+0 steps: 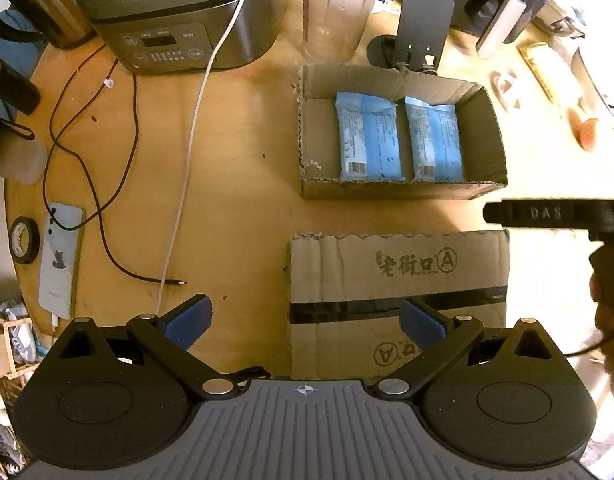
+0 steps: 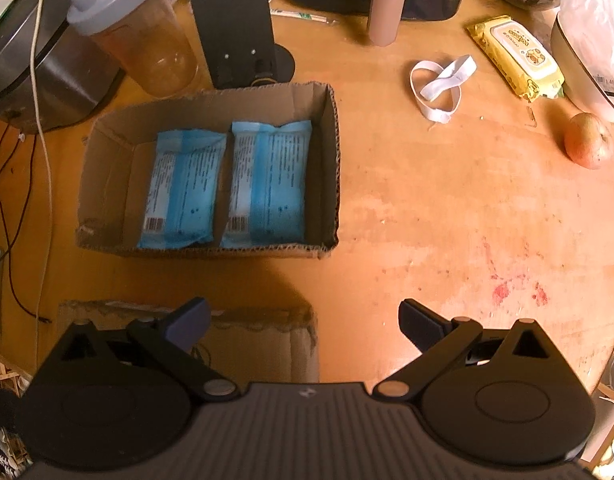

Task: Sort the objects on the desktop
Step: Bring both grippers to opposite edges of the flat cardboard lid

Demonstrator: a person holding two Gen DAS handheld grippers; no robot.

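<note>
Closest to us, our left gripper [image 1: 305,322] hangs with its blue-padded fingers spread wide and nothing between them, above the near edge of a closed cardboard box [image 1: 399,280] printed with characters and a circled A. Our right gripper [image 2: 303,320] is likewise released and empty, its left finger over that same closed box [image 2: 243,340] and its right finger over bare wood.

Beneath everything lies the round wooden table [image 2: 447,208], worn and marked with reddish stains on its right side. Next in size, a grey rice cooker [image 1: 179,20] stands at the far left with a white cable [image 1: 195,120] draped over it and trailing toward us. Just beyond the closed box sits an open cardboard tray [image 2: 331,160], apart from it by a strip of table. Inside the tray two blue packets [image 2: 185,188] [image 2: 267,184] lie flat side by side, barcodes toward us, filling the right part and leaving the left part bare.

Behind the tray stand a clear shaker bottle [image 2: 147,40] with a grey lid and a black phone stand [image 2: 235,28]. Over to the right we see a yellow wipes pack [image 2: 515,56], a white elastic band [image 2: 439,84] looped on the wood, and an apple [image 2: 587,140] near the rim. On the far left lies a pale blue phone [image 1: 61,256], a roll of black tape [image 1: 24,240] just beside it.
</note>
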